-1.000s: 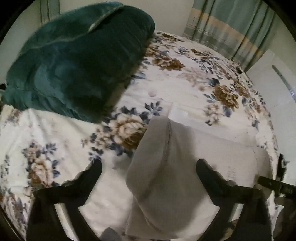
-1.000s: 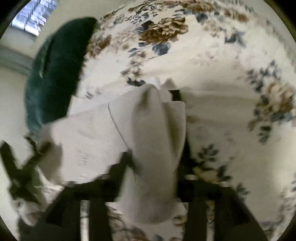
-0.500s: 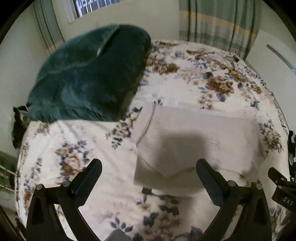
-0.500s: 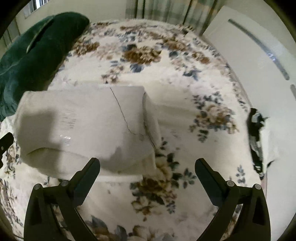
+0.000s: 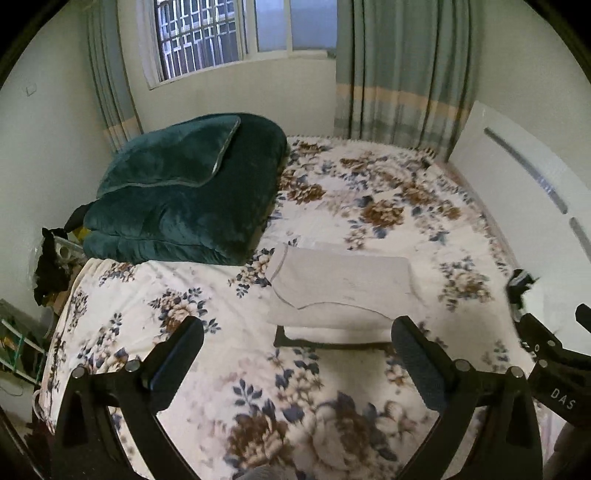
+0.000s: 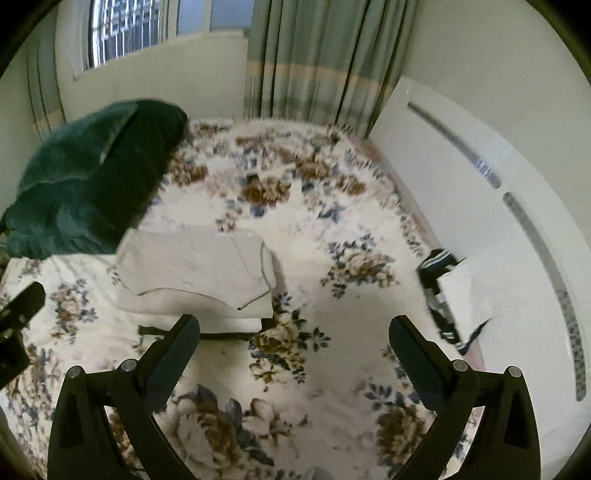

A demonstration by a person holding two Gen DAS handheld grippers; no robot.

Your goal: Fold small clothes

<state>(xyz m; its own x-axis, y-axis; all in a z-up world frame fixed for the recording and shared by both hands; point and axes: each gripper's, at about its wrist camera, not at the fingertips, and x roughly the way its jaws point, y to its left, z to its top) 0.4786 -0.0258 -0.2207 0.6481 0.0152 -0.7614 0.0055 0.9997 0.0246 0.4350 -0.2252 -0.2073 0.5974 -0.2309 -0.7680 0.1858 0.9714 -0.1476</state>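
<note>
A folded pale grey garment (image 5: 343,291) lies flat on the floral bed (image 5: 258,387), with a dark edge showing under its near side. It also shows in the right wrist view (image 6: 195,273). My left gripper (image 5: 295,354) is open and empty, held above the bed well short of the garment. My right gripper (image 6: 293,350) is open and empty, to the right of the garment and clear of it. The right gripper's body (image 5: 554,369) shows at the right edge of the left wrist view.
A folded dark green blanket (image 5: 184,192) sits at the back left of the bed. A black-and-white striped garment (image 6: 439,295) lies at the bed's right edge by a white panel (image 6: 480,206). Curtains (image 5: 399,70) and a window (image 5: 199,33) stand behind.
Both grippers let go of the grey garment, opened and pulled back and up. The garment now lies folded flat on the bed.
</note>
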